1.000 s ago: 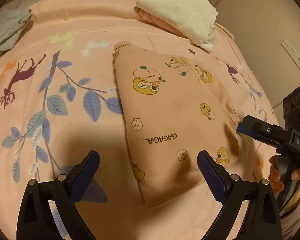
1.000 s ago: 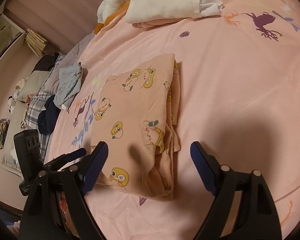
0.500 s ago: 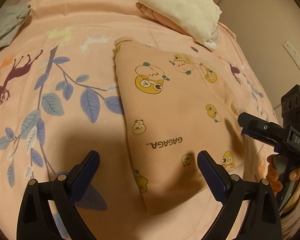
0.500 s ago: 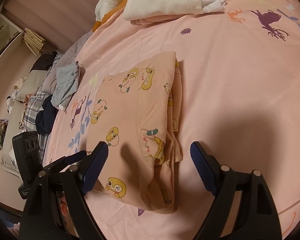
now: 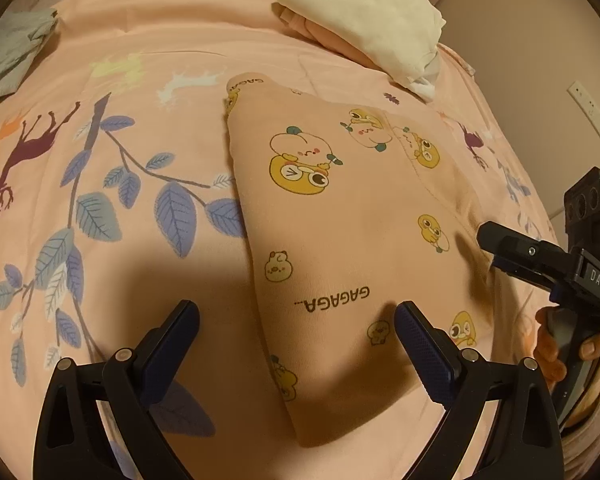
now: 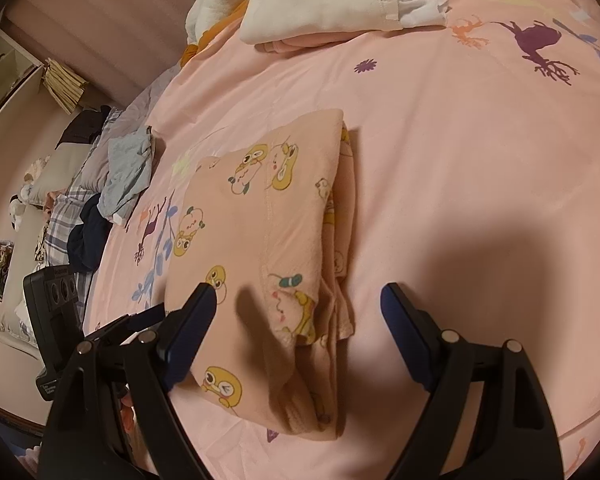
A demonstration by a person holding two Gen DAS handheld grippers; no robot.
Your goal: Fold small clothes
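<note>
A folded peach garment with yellow cartoon prints and the word GAGAGA lies on the pink printed bedsheet. My left gripper is open just above its near left edge, with nothing between the pads. In the right wrist view the same garment shows its stacked layers on the right side; my right gripper is open over its near end, holding nothing. The right gripper also shows at the right edge of the left wrist view, held by a hand.
A folded stack with a cream garment on top sits at the far side of the bed. Loose grey, plaid and dark clothes lie heaped at the bed's left edge. A wall with a socket strip borders the right.
Both grippers have come slightly closer to the peach garment, which now sits lower and larger in both views. Both stay open; the garment has not moved on the bed.
</note>
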